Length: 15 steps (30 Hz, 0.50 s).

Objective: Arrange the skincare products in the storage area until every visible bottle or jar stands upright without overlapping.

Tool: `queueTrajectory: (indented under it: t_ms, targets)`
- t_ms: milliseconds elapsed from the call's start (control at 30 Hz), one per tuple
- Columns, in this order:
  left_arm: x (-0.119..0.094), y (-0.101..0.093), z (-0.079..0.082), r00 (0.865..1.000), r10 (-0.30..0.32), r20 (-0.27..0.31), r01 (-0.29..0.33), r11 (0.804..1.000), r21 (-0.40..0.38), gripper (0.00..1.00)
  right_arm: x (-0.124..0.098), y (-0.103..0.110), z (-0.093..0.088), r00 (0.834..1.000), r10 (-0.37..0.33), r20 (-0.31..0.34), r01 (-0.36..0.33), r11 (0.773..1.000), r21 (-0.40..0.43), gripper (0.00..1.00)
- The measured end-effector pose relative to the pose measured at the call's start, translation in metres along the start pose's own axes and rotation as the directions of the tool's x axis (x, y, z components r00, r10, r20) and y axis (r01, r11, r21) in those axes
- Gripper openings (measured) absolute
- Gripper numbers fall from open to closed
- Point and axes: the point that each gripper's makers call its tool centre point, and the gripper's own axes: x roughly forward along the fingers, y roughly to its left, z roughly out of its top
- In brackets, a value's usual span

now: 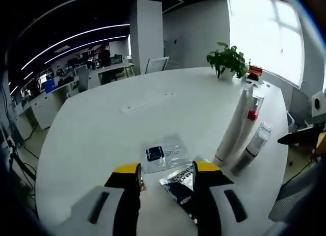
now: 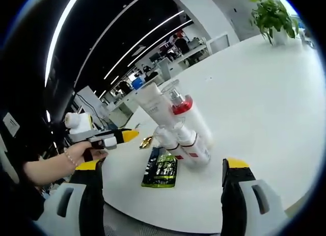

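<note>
My left gripper [image 1: 165, 177] hangs with jaws apart over the soft, slippery silver L'Oreal sachet [image 1: 179, 182] lying flat near me; my right gripper [image 2: 163, 169] gapes too. The tall white tube [image 1: 233, 126] and clear-capped bottle [image 1: 253, 144] stand right; I'd pinch the sachet's edge.

A large round white table [image 1: 127, 129] occupies the foreground of an open-plan office. A potted green plant [image 1: 227, 60] stands near its far edge, beside a bright window [image 1: 265, 32]. A white square column [image 1: 146, 32] rises behind the table, with a white chair [image 1: 157, 64] at its base. Linear ceiling lights [image 1: 71, 40] cross the dark ceiling above distant desks [image 1: 109, 70].
</note>
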Motion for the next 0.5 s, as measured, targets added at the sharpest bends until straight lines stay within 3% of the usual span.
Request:
queueTrajectory:
  t_ms: [267, 500]
  targets:
    - [-0.025, -0.012, 0.005, 0.999, -0.023, 0.041, 0.022, 0.999, 0.029, 0.36, 0.001, 0.006, 0.002, 1.0, 0.023, 0.002, -0.023, 1.0, -0.009, 0.96]
    - [-0.048, -0.024, 0.009, 0.997, -0.038, 0.07, 0.033, 0.998, 0.06, 0.36, 0.002, 0.024, 0.01, 0.997, 0.072, 0.018, -0.072, 0.997, -0.001, 0.94]
